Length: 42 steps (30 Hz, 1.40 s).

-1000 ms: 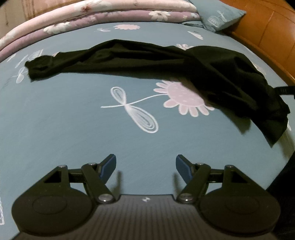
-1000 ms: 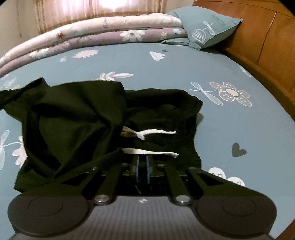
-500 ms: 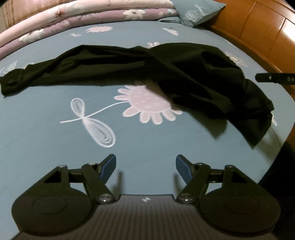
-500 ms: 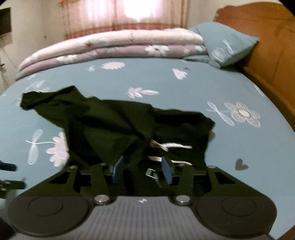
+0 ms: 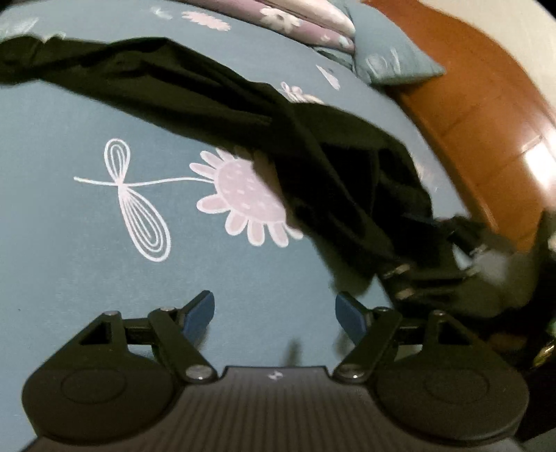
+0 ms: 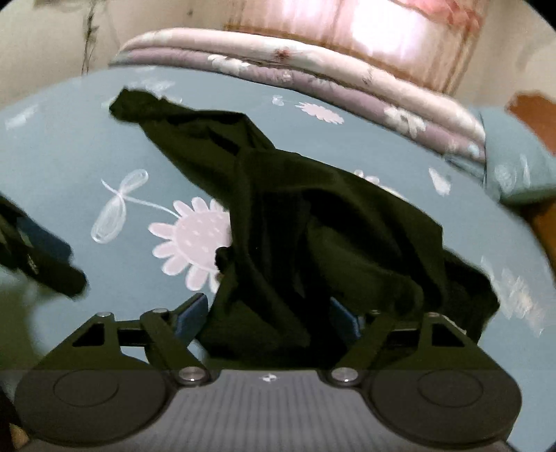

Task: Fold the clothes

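Note:
A black garment (image 5: 312,146) lies crumpled in a long band across the blue flowered bedsheet (image 5: 69,243). My left gripper (image 5: 274,307) hovers over bare sheet just short of the garment's near end. Its jaws are opening wider and nothing is between them. In the right wrist view the garment (image 6: 347,222) bunches up against my right gripper (image 6: 271,313). Those jaws are opening, with loose black cloth lying between the blue pads (image 6: 193,311), which no longer press on it. The right gripper (image 5: 465,267) also shows blurred at the left view's right edge.
A folded pink and purple quilt (image 6: 312,66) lies along the far side of the bed. A blue pillow (image 5: 392,59) leans by the wooden headboard (image 5: 486,114). A lit curtain (image 6: 399,31) hangs behind. The left gripper (image 6: 41,257) appears at the right view's left edge.
The right gripper has gone from shut on the garment's waistband to wide apart, letting the cloth go, and has swung sideways with a roll. The left gripper rolled and shifted toward the garment.

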Each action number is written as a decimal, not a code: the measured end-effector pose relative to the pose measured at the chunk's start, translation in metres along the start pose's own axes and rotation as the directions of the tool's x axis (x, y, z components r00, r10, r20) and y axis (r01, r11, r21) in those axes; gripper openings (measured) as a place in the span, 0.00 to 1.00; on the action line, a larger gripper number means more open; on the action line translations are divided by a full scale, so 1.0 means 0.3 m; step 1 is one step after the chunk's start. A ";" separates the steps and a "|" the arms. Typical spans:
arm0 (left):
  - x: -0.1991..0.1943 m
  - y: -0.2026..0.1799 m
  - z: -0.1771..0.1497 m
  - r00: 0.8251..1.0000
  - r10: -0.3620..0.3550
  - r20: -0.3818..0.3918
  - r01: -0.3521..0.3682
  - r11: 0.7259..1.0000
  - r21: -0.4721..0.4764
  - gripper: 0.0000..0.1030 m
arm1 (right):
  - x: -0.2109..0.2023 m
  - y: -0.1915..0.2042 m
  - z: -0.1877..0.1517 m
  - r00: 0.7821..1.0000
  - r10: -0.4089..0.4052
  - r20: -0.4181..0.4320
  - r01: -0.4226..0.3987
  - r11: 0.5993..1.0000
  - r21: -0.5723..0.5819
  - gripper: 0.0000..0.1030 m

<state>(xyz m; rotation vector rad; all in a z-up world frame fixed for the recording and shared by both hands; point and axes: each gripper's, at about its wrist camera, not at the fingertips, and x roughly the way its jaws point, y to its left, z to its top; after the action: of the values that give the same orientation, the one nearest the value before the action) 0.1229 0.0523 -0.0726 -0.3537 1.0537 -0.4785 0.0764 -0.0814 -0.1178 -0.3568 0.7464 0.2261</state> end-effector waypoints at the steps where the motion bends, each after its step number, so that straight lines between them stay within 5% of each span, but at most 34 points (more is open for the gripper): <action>1: 0.000 0.008 0.007 1.000 -0.008 0.003 0.008 1.000 -0.017 0.74 | 0.021 0.012 0.002 1.000 -0.011 -0.016 0.011 1.000 -0.021 0.79; 2: 0.004 0.018 0.015 1.000 -0.016 0.003 0.016 0.999 -0.041 0.74 | 0.037 0.016 0.003 0.999 -0.015 -0.029 0.014 0.999 -0.031 0.76; 5: 0.027 0.055 0.040 0.999 -0.049 0.010 0.050 0.990 -0.132 0.74 | 0.062 -0.017 0.008 0.998 0.012 -0.069 -0.010 1.000 0.029 0.20; 9: 0.072 0.070 0.067 0.994 -0.100 0.054 0.109 0.973 -0.201 0.72 | 0.042 -0.115 0.022 0.997 0.051 -0.062 -0.038 0.981 0.190 0.13; 16: 0.237 0.042 0.114 0.969 -0.212 0.125 0.241 0.921 -0.307 0.71 | 0.019 -0.271 -0.002 0.996 0.081 -0.037 -0.060 0.918 0.393 0.16; 17: 0.266 0.029 0.117 0.968 -0.221 0.122 0.248 0.919 -0.307 0.71 | 0.019 -0.282 -0.010 0.996 0.084 -0.036 -0.061 0.910 0.411 0.24; 22: 0.374 -0.028 0.134 0.975 -0.198 0.106 0.220 0.933 -0.284 0.71 | -0.014 -0.306 -0.044 0.992 0.122 -0.015 -0.100 0.874 0.475 0.36; 24: 0.402 -0.036 0.142 0.978 -0.187 0.096 0.207 0.937 -0.282 0.70 | -0.055 -0.293 -0.051 0.991 0.132 0.016 -0.123 0.869 0.479 0.48; 27: 0.428 -0.059 0.155 0.981 -0.172 0.091 0.190 0.947 -0.257 0.64 | -0.123 -0.267 -0.079 0.991 0.125 0.051 -0.134 0.871 0.473 0.57; 28: 0.432 -0.069 0.160 0.982 -0.165 0.092 0.183 0.951 -0.248 0.54 | -0.142 -0.260 -0.091 0.991 0.125 0.050 -0.134 0.874 0.466 0.57; 29: 0.437 -0.081 0.164 0.985 -0.152 0.087 0.169 0.956 -0.242 0.47 | -0.158 -0.255 -0.103 0.991 0.127 0.046 -0.134 0.878 0.460 0.57; 31: 0.450 -0.114 0.165 0.993 -0.099 0.068 0.111 0.972 -0.208 0.17 | -0.183 -0.249 -0.128 0.991 0.131 0.030 -0.131 0.885 0.447 0.57; 37: 0.375 -0.220 0.148 0.989 0.100 0.109 -0.098 0.995 -0.021 0.10 | -0.231 -0.274 -0.207 0.999 0.054 0.000 -0.048 0.894 0.446 0.63; 42: 0.193 -0.184 0.144 0.968 0.183 0.170 -0.181 0.983 -0.025 0.10 | -0.231 -0.333 -0.271 0.999 0.043 -0.024 -0.025 0.854 0.520 0.63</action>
<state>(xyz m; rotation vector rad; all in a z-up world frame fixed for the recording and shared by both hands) 0.1737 -0.0230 -0.0683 -0.2979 0.9108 -0.2733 0.0088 -0.2103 -0.1012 0.1713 0.8170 0.0431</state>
